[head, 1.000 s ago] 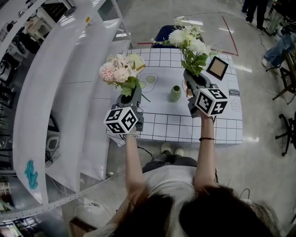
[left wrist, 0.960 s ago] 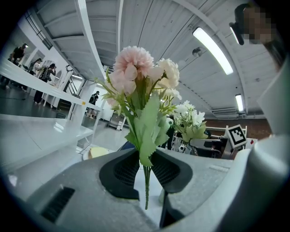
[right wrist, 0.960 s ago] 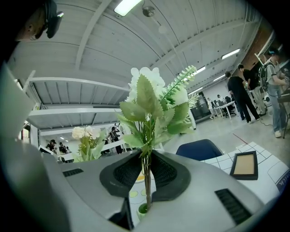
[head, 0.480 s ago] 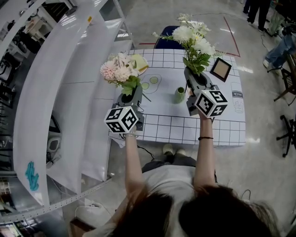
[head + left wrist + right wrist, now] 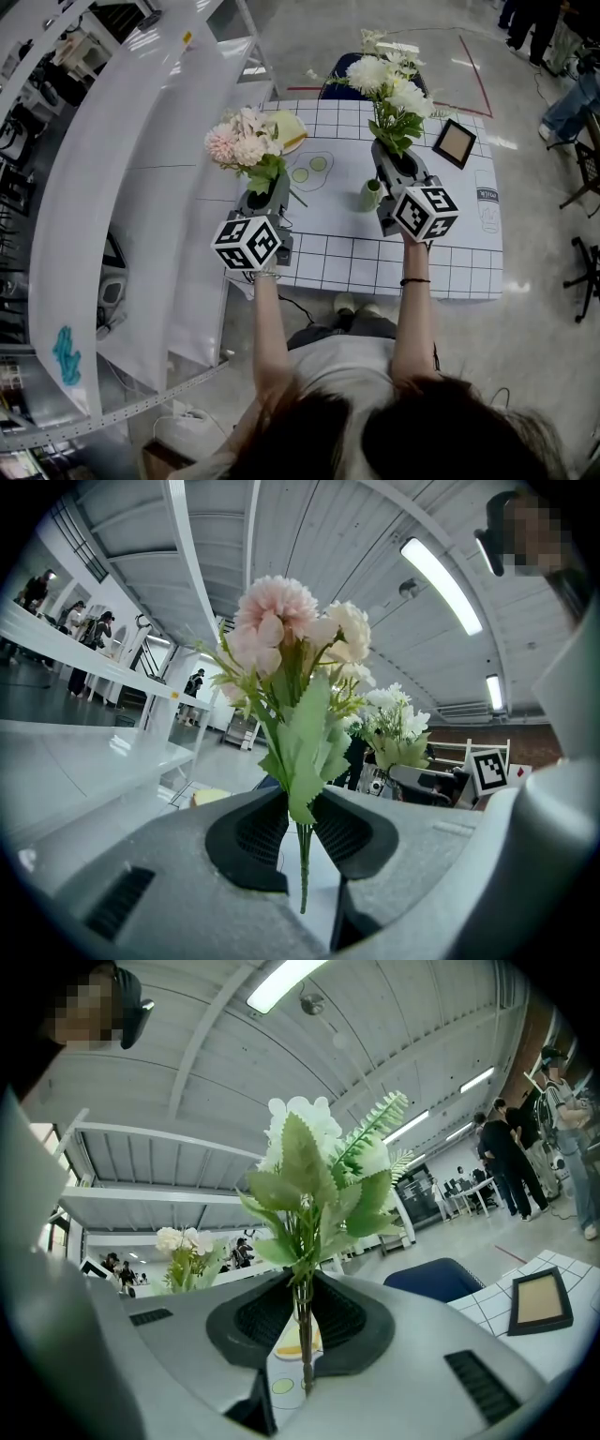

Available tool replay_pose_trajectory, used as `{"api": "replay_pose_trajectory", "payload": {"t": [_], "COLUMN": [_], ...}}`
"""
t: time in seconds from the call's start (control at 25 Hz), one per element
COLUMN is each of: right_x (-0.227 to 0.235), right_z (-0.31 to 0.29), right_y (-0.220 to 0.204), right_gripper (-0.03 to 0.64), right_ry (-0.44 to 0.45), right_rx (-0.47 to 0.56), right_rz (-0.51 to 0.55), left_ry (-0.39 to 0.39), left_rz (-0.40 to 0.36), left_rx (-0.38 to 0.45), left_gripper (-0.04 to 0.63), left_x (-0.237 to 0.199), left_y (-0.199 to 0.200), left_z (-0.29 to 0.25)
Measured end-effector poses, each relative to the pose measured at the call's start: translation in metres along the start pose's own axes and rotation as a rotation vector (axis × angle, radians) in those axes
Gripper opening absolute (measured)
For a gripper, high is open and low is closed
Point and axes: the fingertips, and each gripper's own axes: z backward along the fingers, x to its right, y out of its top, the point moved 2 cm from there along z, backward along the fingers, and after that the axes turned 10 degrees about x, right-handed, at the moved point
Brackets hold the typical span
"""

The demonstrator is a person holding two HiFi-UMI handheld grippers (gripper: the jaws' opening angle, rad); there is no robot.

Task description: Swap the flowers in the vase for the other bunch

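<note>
Head view: the vase (image 5: 371, 195) stands empty on the table (image 5: 441, 262), and both bunches are in the air. The left gripper (image 5: 265, 186) holds the pink bunch (image 5: 242, 142) upright over the table's left edge, much where it was a second ago. The right gripper (image 5: 387, 152) carries the white bunch (image 5: 392, 82), and it has drifted sideways toward the vase. A second ago a clear strip of cloth lay between them; now the vase sits just beside the gripper's body, partly tucked behind it. The vase's mouth is free, so the old flowers look to be out already, and the white bunch seems to be the one lining up to go in — though which bunch came out cannot be told from here.

Left gripper view: the pads are clamped on the pink bunch's thin stems, whose cut ends hang free below the jaws.

Right gripper view: the jaws are closed on the white bunch's stem in the same way, with the bunch upright — the vase is out of sight here, so the stem end is not yet at its mouth.
</note>
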Motion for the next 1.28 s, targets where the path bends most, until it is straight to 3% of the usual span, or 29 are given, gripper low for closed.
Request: {"api": "replay_pose_trajectory", "payload": {"t": [1.28], "right_x": [0.008], "right_z": [0.020], "right_y": [-0.050], "right_gripper": [0.057], "right_ry": [-0.003], "right_rx": [-0.061], "right_rz": [0.013], "left_ry": [-0.034], "left_rz": [-0.009], "left_rx": [-0.049], "left_gripper": [0.076], "left_x": [0.005], "left_y": [-0.017], "left_z": [-0.004]}}
